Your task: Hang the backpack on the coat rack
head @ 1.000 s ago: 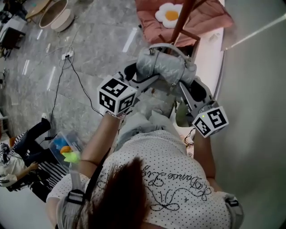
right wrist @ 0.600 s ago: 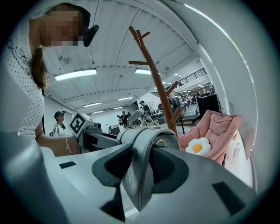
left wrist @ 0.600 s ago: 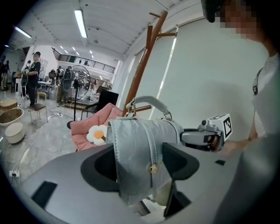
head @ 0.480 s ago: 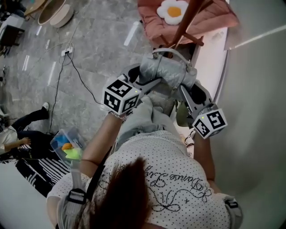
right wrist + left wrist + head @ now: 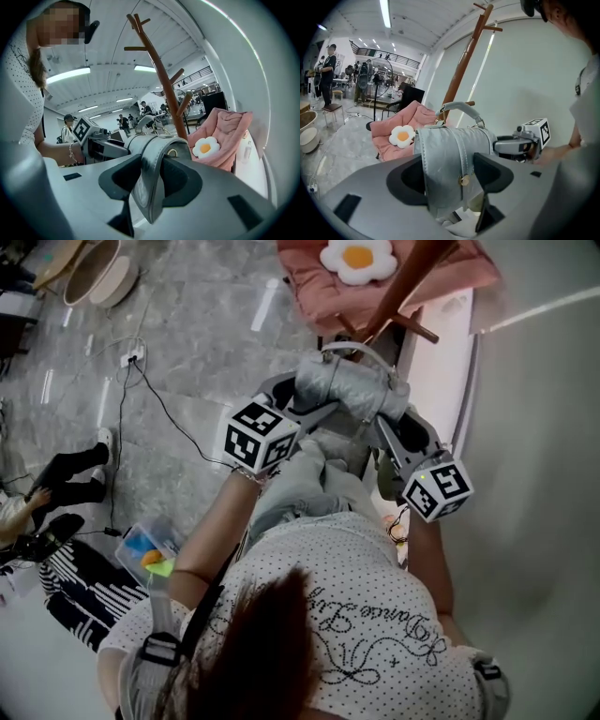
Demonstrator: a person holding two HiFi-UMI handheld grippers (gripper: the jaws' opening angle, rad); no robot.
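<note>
Both hand-held grippers, the left hand-held gripper [image 5: 450, 176] and the right hand-held gripper [image 5: 150, 176], have carried the backpack [image 5: 349, 390] forward, closer to the coat rack [image 5: 464, 70]. In the left gripper view the rack's pole now rises taller, and the pink chair [image 5: 401, 124] with its flower cushion [image 5: 401, 136] looks nearer. In the head view that chair has slid toward the top edge. The person on the floor [image 5: 56, 486] at the left has shifted their legs.

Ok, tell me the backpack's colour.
The backpack is pale silvery grey; the left gripper view shows it best.
</note>
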